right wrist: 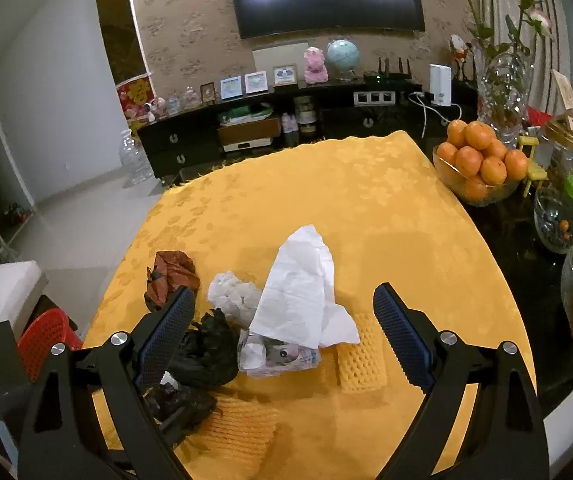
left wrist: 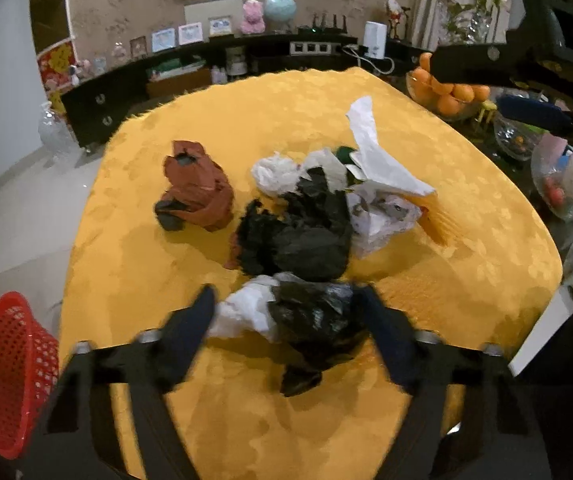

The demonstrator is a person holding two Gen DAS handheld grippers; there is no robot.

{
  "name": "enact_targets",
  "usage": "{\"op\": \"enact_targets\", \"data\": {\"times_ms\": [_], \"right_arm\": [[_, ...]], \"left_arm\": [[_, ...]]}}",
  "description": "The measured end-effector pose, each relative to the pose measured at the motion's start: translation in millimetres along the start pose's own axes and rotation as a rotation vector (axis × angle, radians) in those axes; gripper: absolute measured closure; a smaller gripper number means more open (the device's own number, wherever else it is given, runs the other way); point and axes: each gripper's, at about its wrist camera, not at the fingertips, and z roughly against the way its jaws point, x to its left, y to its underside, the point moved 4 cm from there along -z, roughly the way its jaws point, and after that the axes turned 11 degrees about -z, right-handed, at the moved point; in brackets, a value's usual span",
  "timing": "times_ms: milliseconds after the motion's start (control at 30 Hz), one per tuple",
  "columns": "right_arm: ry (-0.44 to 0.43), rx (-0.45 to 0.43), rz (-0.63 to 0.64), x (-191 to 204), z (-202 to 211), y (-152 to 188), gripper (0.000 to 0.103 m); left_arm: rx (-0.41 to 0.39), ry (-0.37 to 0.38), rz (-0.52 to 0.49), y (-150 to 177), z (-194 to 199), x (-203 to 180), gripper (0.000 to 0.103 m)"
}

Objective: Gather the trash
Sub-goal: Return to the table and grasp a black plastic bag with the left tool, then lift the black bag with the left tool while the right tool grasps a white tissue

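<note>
**Left jaws closing in on a crumpled bag**

The left gripper (left wrist: 286, 312) has its jaws on either side of a crumpled black-and-white plastic bag (left wrist: 298, 316) at the near edge of the pile. They look to be touching its sides, but the blur hides whether they pinch it yet. The right gripper (right wrist: 286, 336) hangs with jaws spread wide and empty above a white tissue (right wrist: 302, 284) draped over a small printed packet (right wrist: 278, 356).

The bag should be nearly weightless, soft and slippery, so it will squash flat; a grip through the thick bunched middle looks safer than on a loose flap.

Behind it lie a black bag (left wrist: 298, 232), white wads and a stiffer brown paper ball (left wrist: 194, 192), all on the yellow patterned cloth (left wrist: 246, 120) covering the desk. A red mesh basket (left wrist: 10, 372) stands off the desk's left edge.
</note>
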Motion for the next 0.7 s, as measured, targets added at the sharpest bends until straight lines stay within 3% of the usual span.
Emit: {"op": "enact_targets", "data": {"times_ms": [33, 100, 200, 433, 700], "right_arm": [[-0.001, 0.002, -0.002, -1, 0, 0, 0.015], [-0.003, 0.004, -0.005, -2, -1, 0, 0.015], [-0.005, 0.005, -0.005, -2, -1, 0, 0.015], [-0.013, 0.014, 0.007, 1, -4, 4, 0.015], [-0.072, 0.072, 0.079, 28, -14, 26, 0.015]], "left_arm": [[0.006, 0.007, -0.003, 1, -1, -1, 0.051], [0.018, 0.024, -0.009, 3, -2, -3, 0.067], [0.019, 0.054, 0.0, 3, 1, -3, 0.074], [-0.058, 0.052, 0.064, -1, 36, 24, 0.076], [-0.141, -0.036, 0.182, 5, 78, 83, 0.076]]}}
